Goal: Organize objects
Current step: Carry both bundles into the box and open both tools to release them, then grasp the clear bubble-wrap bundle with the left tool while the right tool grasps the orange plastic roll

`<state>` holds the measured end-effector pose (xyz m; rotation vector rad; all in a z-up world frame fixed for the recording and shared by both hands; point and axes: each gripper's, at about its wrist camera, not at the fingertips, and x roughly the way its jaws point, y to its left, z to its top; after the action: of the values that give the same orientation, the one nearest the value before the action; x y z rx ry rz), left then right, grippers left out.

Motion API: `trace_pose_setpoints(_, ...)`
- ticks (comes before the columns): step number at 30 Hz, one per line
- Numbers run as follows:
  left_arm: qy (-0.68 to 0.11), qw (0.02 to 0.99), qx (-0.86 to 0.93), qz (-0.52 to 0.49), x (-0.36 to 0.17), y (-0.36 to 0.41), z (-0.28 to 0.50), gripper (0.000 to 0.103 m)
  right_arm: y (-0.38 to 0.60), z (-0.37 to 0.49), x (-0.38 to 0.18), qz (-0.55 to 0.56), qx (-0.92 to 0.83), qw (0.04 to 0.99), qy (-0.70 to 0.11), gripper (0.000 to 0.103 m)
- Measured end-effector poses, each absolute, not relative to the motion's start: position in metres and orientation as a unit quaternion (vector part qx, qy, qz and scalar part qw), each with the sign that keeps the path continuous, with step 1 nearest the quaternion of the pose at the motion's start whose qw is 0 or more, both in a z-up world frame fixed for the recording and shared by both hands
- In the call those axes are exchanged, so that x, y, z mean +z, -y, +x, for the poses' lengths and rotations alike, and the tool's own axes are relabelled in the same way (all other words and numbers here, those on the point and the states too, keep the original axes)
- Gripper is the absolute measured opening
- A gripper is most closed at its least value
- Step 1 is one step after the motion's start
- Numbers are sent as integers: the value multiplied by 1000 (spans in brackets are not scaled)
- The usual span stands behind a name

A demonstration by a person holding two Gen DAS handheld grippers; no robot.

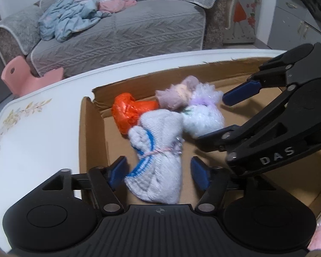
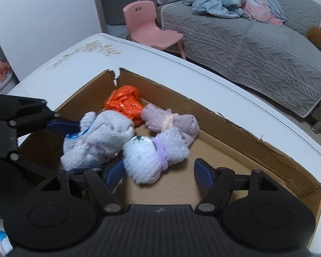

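A shallow cardboard box (image 1: 96, 128) (image 2: 235, 126) on the white table holds several bundles. A white sock bundle with blue stripes (image 1: 158, 147) (image 2: 100, 137) lies between the fingers of my left gripper (image 1: 158, 172) (image 2: 70, 147), whose pads stand off it, open. Beside it, a white bubble-wrap bundle with a purple band (image 1: 203, 120) (image 2: 154, 156) lies between the spread fingers of my right gripper (image 2: 159, 171) (image 1: 224, 115), close to the left pad, not pinched. An orange plastic bundle (image 1: 130, 113) (image 2: 124, 102) and a mauve sock bundle (image 1: 175, 96) (image 2: 171, 120) sit toward the box's far corner.
The white table (image 1: 36, 141) (image 2: 79, 64) has a floral print near its edge. Beyond it are a grey sofa (image 1: 122, 34) (image 2: 256, 49) with a blue blanket, a pink chair (image 2: 147, 25) and a grey cabinet (image 1: 289, 21). The box's right half shows bare cardboard.
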<state>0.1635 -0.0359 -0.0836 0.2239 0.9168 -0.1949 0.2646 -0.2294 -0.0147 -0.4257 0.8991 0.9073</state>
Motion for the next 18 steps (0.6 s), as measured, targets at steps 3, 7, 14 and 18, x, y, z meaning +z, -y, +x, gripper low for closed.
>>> trace_pose_setpoints(3, -440, 885, -101, 113, -86, 38, 154, 85, 245, 256, -13, -198, 405, 787, -422, 71)
trace_pose_setpoints(7, -450, 880, -110, 110, -85, 37, 139, 85, 275, 233, -16, -234, 361, 786, -444, 82)
trace_pose_setpoints(14, -466, 867, -127, 120, -83, 45, 108, 86, 319, 194, -19, -225, 316, 777, -495, 95)
trace_pose_setpoints(18, -475, 862, -129, 121, -82, 47, 86, 86, 330, 180, -15, -203, 305, 784, -501, 95)
